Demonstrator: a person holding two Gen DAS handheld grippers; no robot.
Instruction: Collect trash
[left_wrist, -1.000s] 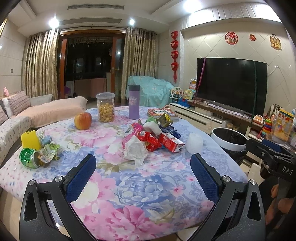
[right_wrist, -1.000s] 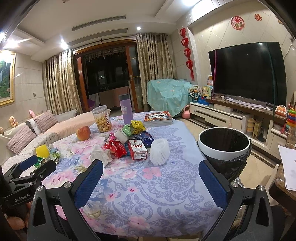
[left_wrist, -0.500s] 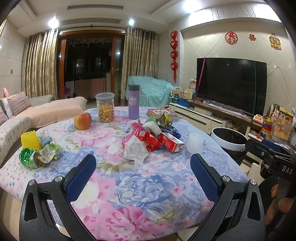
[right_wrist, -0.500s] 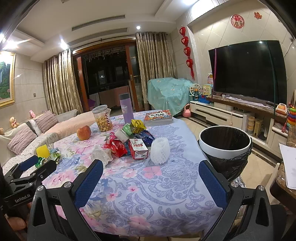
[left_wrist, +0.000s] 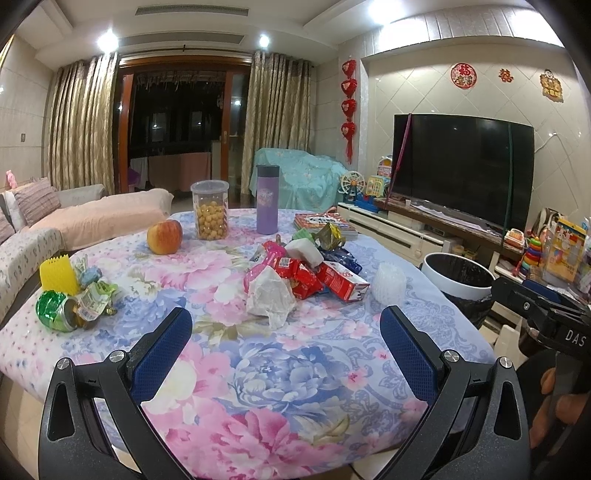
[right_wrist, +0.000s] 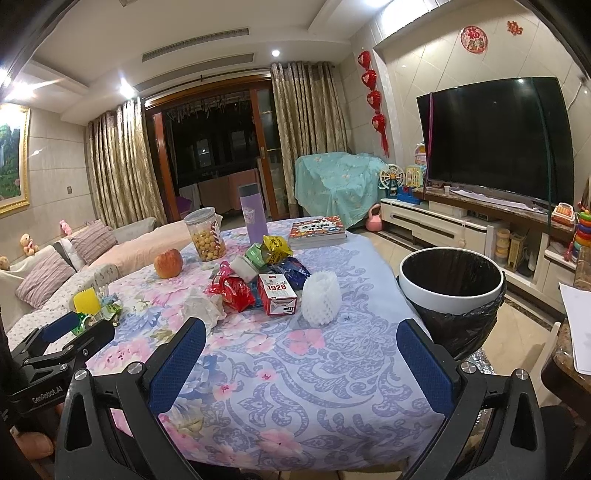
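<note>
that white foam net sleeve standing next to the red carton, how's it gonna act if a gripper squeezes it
The white foam net sleeve looks like open mesh, so it will probably squash flat between the pads rather than resist. It seems very light for its size and may slide on the tablecloth if nudged. Standing upright and hollow, it could tip easily.

"1928" on the red carton (right_wrist: 277, 298); "das" and "genrobot.ai" on the tongs' bodies.

Table (left_wrist: 280, 373): floral cloth cover, matt. Left gripper (left_wrist: 286, 336) & right gripper (right_wrist: 301, 349): black matt plastic, blue textured pads. Tissue (left_wrist: 269, 295): crumpled paper. Snack wrappers (left_wrist: 299, 275): glossy foil/plastic. Net sleeve (right_wrist: 320, 293): white foam mesh. Can (left_wrist: 59, 310): shiny metal. Bin (right_wrist: 451, 282): smooth white plastic w/ glossy black liner.
</note>
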